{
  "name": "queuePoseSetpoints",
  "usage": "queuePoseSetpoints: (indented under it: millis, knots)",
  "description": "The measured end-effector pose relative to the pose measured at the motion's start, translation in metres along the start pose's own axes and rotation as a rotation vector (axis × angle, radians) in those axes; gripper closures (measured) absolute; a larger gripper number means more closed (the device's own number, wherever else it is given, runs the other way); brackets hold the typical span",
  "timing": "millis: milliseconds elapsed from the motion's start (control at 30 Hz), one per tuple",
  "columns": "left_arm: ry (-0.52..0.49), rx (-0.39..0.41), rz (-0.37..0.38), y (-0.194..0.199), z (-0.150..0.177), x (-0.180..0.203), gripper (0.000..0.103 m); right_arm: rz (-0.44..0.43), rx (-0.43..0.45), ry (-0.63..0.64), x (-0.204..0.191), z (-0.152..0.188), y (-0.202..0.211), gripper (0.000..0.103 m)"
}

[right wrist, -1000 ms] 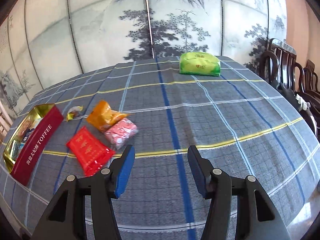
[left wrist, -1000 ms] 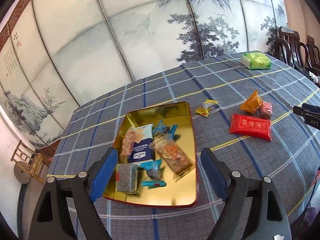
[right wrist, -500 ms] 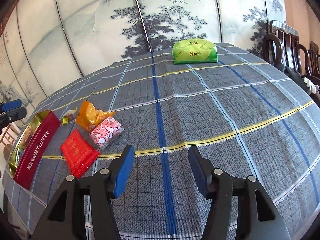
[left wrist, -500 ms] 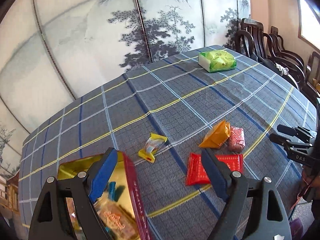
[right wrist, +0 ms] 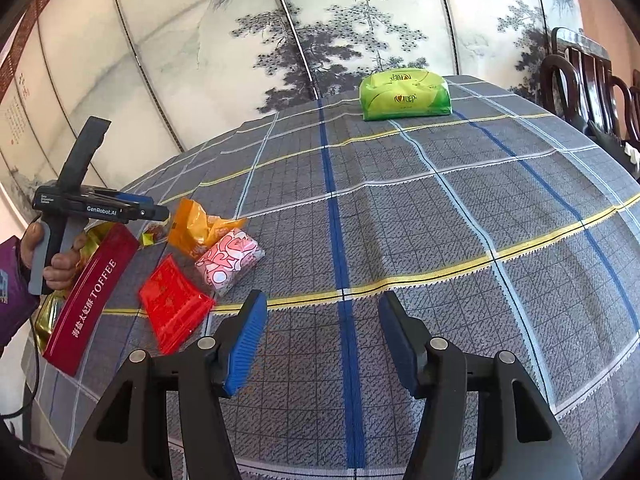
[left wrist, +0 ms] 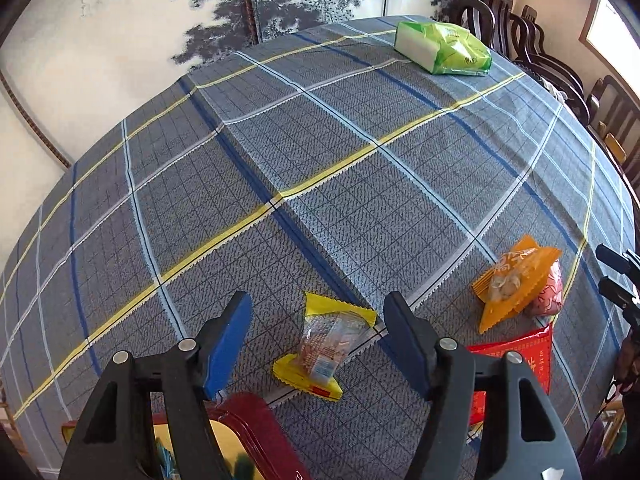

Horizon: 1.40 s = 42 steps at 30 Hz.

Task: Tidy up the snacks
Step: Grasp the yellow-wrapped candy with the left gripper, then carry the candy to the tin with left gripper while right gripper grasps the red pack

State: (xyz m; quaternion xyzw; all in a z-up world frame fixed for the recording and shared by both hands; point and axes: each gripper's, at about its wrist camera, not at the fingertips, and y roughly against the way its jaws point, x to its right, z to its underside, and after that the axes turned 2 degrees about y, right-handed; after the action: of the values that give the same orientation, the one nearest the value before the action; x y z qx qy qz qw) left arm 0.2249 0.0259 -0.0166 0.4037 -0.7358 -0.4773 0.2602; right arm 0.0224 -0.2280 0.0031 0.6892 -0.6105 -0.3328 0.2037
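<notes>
My left gripper [left wrist: 318,338] is open and empty, its fingers either side of a small yellow-edged snack packet [left wrist: 324,344] on the cloth. The red and gold toffee tin [left wrist: 256,432] is just below it; it also shows in the right wrist view [right wrist: 90,292]. An orange packet [left wrist: 514,284], a pink packet [left wrist: 550,292] and a flat red packet [left wrist: 516,364] lie to the right. My right gripper [right wrist: 320,336] is open and empty over bare cloth, right of the red packet [right wrist: 172,304], the pink packet [right wrist: 228,258] and the orange packet [right wrist: 196,232].
A green tissue pack [left wrist: 444,46] sits at the table's far side, also in the right wrist view [right wrist: 404,94]. Dark wooden chairs [left wrist: 532,44] stand along the right edge. A painted folding screen [right wrist: 280,40] stands behind the table. The blue plaid tablecloth [right wrist: 440,216] covers the table.
My left gripper has swung right from over the tin to the yellow-edged packet and dropped closer to it. My right gripper has shifted slightly; the left gripper now shows in its view.
</notes>
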Motion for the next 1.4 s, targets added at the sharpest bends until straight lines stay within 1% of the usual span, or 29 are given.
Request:
queuePoseSetpoints:
  millis: [100,133,167,200,233,267,333,400,467,533,567,600,633,700,733,800,900,1000,1033,1100,1233,1267,1300,1333,1367,1400]
  knots:
    - [-0.020,-0.053,0.031,-0.012,0.003,0.001,0.041,-0.005,-0.004,-0.001,0.000,0.000,-0.001,0.044]
    - [-0.027,-0.070,0.044,-0.014,0.007,0.002,0.045,-0.007,-0.007,-0.002,0.000,-0.001,-0.002,0.044]
    - [-0.035,-0.078,0.047,-0.016,0.010,0.004,0.046,-0.008,-0.010,-0.003,0.000,-0.001,-0.003,0.044]
    - [-0.044,-0.058,0.054,-0.013,0.012,0.006,0.056,-0.009,-0.012,-0.006,0.001,-0.002,-0.004,0.044]
    - [-0.040,-0.048,0.064,-0.011,0.013,0.008,0.078,-0.010,-0.012,-0.011,0.001,-0.002,-0.004,0.044]
    - [-0.021,-0.050,0.072,-0.009,0.013,0.009,0.082,-0.012,-0.013,-0.015,0.002,-0.002,-0.004,0.044]
    - [0.021,-0.028,0.079,0.000,0.017,0.015,0.082,-0.014,-0.019,-0.023,0.003,-0.002,-0.005,0.044]
    - [0.048,0.015,0.041,0.016,0.027,0.027,0.082,-0.012,-0.024,-0.028,0.004,-0.001,-0.006,0.043]
    - [0.084,0.080,0.024,0.042,0.042,0.042,0.082,-0.023,-0.022,-0.025,0.004,-0.001,-0.005,0.043]
    - [0.106,0.121,0.045,0.069,0.058,0.058,0.082,-0.059,-0.019,0.002,0.000,-0.001,-0.004,0.043]
    - [0.116,0.140,0.052,0.082,0.066,0.065,0.082,-0.090,-0.018,0.033,-0.004,-0.001,-0.003,0.043]
    - [0.129,0.153,0.054,0.094,0.074,0.072,0.082,-0.142,-0.017,0.073,-0.011,-0.002,-0.002,0.043]
    - [0.141,0.154,0.057,0.103,0.081,0.078,0.082,-0.211,-0.030,0.112,-0.020,-0.003,-0.002,0.043]
    - [0.175,0.161,0.069,0.117,0.094,0.085,0.082,-0.372,-0.086,0.211,-0.043,-0.006,-0.006,0.041]
    - [0.193,0.170,0.081,0.124,0.101,0.086,0.082,-0.423,-0.092,0.271,-0.057,-0.008,-0.006,0.038]
    - [0.217,0.184,0.078,0.136,0.114,0.088,0.082,-0.473,-0.112,0.370,-0.081,-0.013,-0.012,0.035]
    - [0.240,0.216,0.057,0.152,0.134,0.089,0.082,-0.511,-0.177,0.475,-0.111,-0.024,-0.034,0.035]
    - [0.259,0.226,0.028,0.164,0.151,0.084,0.082,-0.487,-0.234,0.566,-0.132,-0.030,-0.056,0.035]
    - [0.261,0.229,0.022,0.167,0.155,0.083,0.082,-0.486,-0.252,0.579,-0.136,-0.031,-0.064,0.035]
    - [0.269,0.234,0.014,0.173,0.163,0.079,0.082,-0.438,-0.279,0.599,-0.140,-0.033,-0.078,0.035]
    - [0.297,0.258,-0.006,0.185,0.175,0.067,0.082,-0.383,-0.343,0.646,-0.146,-0.029,-0.095,0.035]
    - [0.309,0.266,-0.011,0.189,0.179,0.063,0.082,-0.373,-0.335,0.660,-0.147,-0.028,-0.093,0.035]
    - [0.322,0.274,-0.014,0.192,0.182,0.058,0.082,-0.356,-0.340,0.669,-0.149,-0.027,-0.093,0.037]
    - [0.334,0.278,-0.017,0.196,0.186,0.053,0.082,-0.333,-0.339,0.673,-0.150,-0.026,-0.092,0.046]
    - [0.347,0.281,-0.023,0.198,0.191,0.049,0.082,-0.295,-0.333,0.674,-0.150,-0.026,-0.091,0.051]
    - [0.361,0.284,-0.031,0.200,0.195,0.045,0.082,-0.276,-0.337,0.666,-0.150,-0.027,-0.090,0.057]
